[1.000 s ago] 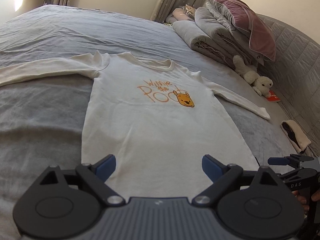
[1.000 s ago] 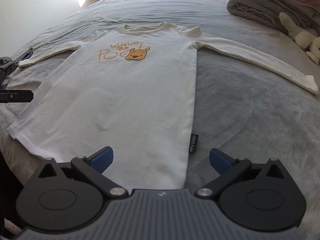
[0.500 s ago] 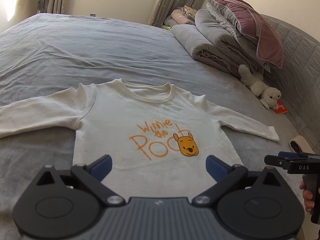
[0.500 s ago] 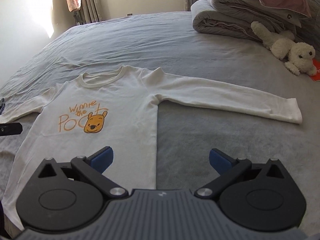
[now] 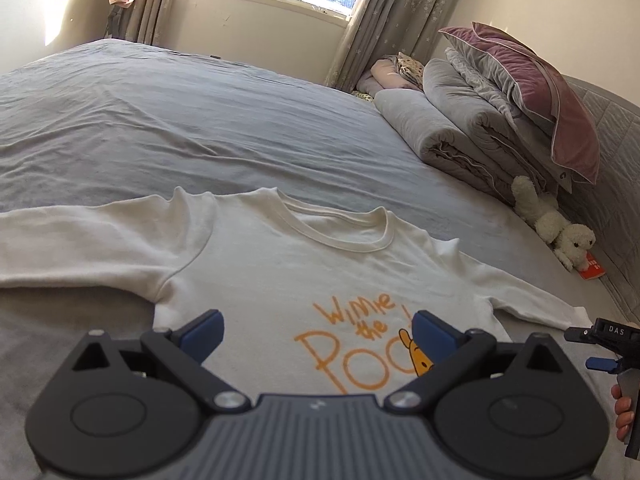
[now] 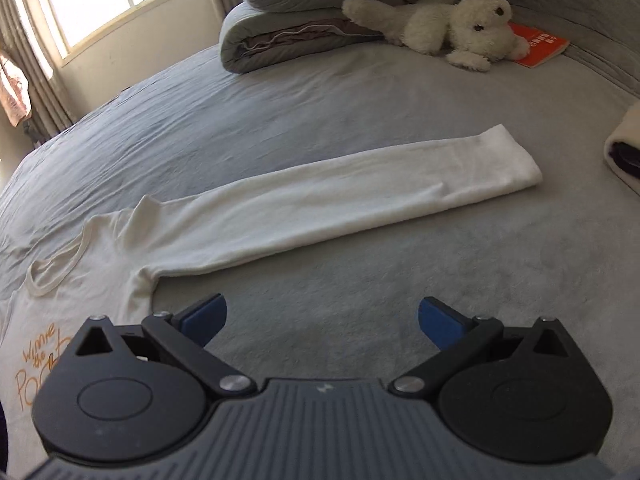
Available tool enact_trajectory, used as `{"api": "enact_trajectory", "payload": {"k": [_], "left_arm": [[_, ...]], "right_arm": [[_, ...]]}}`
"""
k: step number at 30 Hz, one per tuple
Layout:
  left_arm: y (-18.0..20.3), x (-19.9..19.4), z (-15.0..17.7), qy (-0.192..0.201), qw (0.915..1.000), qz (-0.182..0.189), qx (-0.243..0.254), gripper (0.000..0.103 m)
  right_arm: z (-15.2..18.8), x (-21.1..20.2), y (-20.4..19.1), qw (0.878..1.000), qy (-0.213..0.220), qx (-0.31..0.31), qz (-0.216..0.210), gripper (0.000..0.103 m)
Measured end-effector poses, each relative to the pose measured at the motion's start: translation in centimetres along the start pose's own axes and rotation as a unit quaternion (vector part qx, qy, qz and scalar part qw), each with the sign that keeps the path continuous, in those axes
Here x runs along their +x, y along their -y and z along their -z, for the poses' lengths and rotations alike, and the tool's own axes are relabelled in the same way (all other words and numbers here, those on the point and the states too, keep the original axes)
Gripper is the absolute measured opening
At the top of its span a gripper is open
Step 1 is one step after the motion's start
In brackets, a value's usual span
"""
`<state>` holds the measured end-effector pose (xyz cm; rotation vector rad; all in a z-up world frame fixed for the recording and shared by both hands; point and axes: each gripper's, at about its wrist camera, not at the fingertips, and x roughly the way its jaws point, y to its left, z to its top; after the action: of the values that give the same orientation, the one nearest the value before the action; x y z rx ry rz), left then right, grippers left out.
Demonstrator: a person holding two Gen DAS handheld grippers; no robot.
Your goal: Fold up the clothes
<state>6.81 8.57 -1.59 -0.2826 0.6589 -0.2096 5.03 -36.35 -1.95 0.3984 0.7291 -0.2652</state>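
your shirt lies flat and face up on the bed, print toward you, collar toward the window edge, nothing folded yet. your left gripper hangs over the chest with its fingers spread wide and nothing between them; your right gripper is released too, over bare bed just beside the armpit, with the right sleeve stretched out toward the headboard edge. judging from that, the sleeve fold looks like the next step, and the risk is in where you bite: pinch only the top layer near the shoulder and the back panel may stay behind and wrinkle under the fold. the bed cover is soft and creased, so a low pinch could catch it along with the shirt and drag it. the sleeve's cuff lies near the rolled cloth at the bed's edge, with the toy dog farther off, so a wide sweep could brush them.
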Motion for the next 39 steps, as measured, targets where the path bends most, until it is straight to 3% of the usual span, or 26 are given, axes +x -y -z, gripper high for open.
{"api": "enact_trajectory", "payload": {"k": [5, 8, 14, 16, 18, 23, 26, 27, 28, 34, 39], "left_arm": [[-0.4, 0.9, 0.1, 0.006, 0.9999, 0.004, -0.009, 0.101], [-0.3, 1.3, 0.4, 0.009, 1.0000, 0.003, -0.001, 0.101], [-0.4, 2.3, 0.8, 0.006, 1.0000, 0.004, -0.001, 0.101], [-0.5, 2.7, 0.8, 0.001, 0.9999, 0.007, -0.013, 0.101], [-0.6, 2.9, 0.9, 0.000, 0.9998, 0.008, -0.018, 0.101], [-0.5, 3.1, 1.1, 0.000, 0.9999, 0.008, -0.010, 0.101], [-0.4, 3.1, 1.2, 0.000, 0.9999, 0.007, -0.009, 0.101], [-0.4, 3.1, 1.2, 0.000, 0.9999, 0.006, -0.009, 0.101], [-0.3, 3.1, 1.2, 0.001, 0.9999, 0.006, -0.009, 0.101], [-0.3, 3.1, 1.2, 0.001, 0.9999, 0.007, -0.012, 0.101], [-0.5, 3.0, 1.0, 0.001, 0.9998, 0.011, -0.017, 0.101]], "right_arm": [[-1.5, 1.6, 3.3, 0.997, 0.044, 0.065, 0.027, 0.102], [-1.6, 2.5, 5.1, 0.992, 0.057, 0.099, 0.056, 0.097], [-1.8, 3.7, 5.9, 0.985, 0.101, 0.108, 0.090, 0.093], [-1.7, 4.2, 5.8, 0.983, 0.111, 0.098, 0.112, 0.073], [-1.8, 4.5, 5.9, 0.981, 0.116, 0.092, 0.124, 0.066], [-2.1, 5.0, 6.2, 0.981, 0.127, 0.093, 0.116, 0.058], [-2.1, 5.0, 6.5, 0.981, 0.134, 0.101, 0.095, 0.036], [-2.2, 5.0, 6.5, 0.982, 0.134, 0.104, 0.087, 0.017], [-2.2, 5.0, 6.6, 0.982, 0.134, 0.107, 0.080, 0.011], [-2.4, 4.0, 5.5, 0.979, 0.160, 0.106, 0.071, 0.011], [-3.0, 2.1, 3.3, 0.977, 0.187, 0.096, 0.033, 0.010]]}}
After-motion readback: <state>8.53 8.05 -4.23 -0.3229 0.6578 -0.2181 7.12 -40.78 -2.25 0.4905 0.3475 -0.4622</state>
